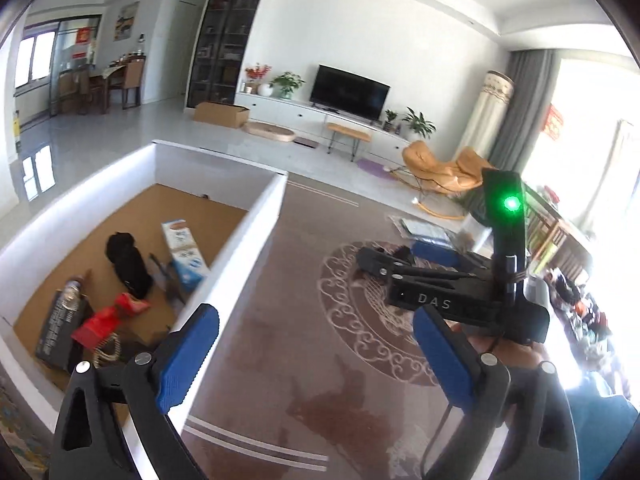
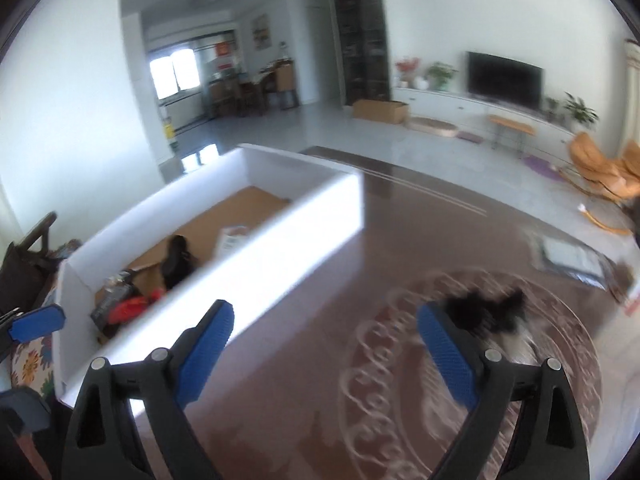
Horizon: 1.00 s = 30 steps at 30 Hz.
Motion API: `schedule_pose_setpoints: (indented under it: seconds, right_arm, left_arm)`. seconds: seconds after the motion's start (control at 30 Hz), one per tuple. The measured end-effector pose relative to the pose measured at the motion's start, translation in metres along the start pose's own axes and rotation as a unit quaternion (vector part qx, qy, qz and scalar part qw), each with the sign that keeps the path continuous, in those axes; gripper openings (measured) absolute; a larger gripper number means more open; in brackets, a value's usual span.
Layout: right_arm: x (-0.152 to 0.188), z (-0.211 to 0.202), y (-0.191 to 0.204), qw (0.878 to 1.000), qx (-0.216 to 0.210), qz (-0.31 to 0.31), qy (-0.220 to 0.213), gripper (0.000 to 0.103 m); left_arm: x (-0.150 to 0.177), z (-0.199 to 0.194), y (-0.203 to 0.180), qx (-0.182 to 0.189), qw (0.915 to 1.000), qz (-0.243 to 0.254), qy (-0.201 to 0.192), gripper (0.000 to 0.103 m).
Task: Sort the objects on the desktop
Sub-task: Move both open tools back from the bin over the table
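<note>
Right wrist view: right gripper spread wide, holding nothing, near blurred black object on rug. Left gripper likewise spread, beside white box at left. Slow down, straddle object squarely, pinch firmly, then carry left over box wall.

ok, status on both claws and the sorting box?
Left claw open, empty. Right claw open, empty. White box already holds a carton, black pouch and red pack. Nothing blocks the box.
</note>
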State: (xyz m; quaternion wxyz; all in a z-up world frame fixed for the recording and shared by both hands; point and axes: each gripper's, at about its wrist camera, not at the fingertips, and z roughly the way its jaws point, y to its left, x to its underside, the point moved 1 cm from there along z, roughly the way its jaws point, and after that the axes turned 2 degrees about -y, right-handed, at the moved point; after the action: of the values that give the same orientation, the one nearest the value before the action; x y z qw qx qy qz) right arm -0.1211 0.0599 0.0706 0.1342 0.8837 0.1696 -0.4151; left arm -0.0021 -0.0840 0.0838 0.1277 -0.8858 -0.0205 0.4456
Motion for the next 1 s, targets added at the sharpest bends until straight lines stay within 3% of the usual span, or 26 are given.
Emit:
schedule_pose_setpoints:
  seconds: [0.13,0.23,0.37,0.6,1.0]
  right_arm:
    - [0.086,-0.037,-0.074,0.993,0.108,0.034,0.035,0.094]
    - [0.139,-0.052,-0.107,0.986,0.133,0.061,0.081,0.094]
    - [0.176,-0.068,-0.125,0.981,0.146,0.097,0.088,0.094]
    - [0.186,-0.060,-0.112,0.980,0.152,0.086,0.097,0.094]
    - [0.188,-0.050,-0.110,0.979,0.152,0.079,0.113,0.103]
  left_arm:
    - [0.045,0.048,-0.053,0.011,0.9960,0.058,0.067,0.099]
    - [0.075,0.080,-0.078,-0.003,0.9893,0.108,0.098,0.099]
    - [0.099,0.112,-0.095,-0.021,0.9798,0.147,0.134,0.099]
    - [0.121,0.129,-0.083,-0.065,0.9715,0.181,0.139,0.099]
    - [0.117,0.135,-0.059,-0.059,0.9782,0.125,0.155,0.100]
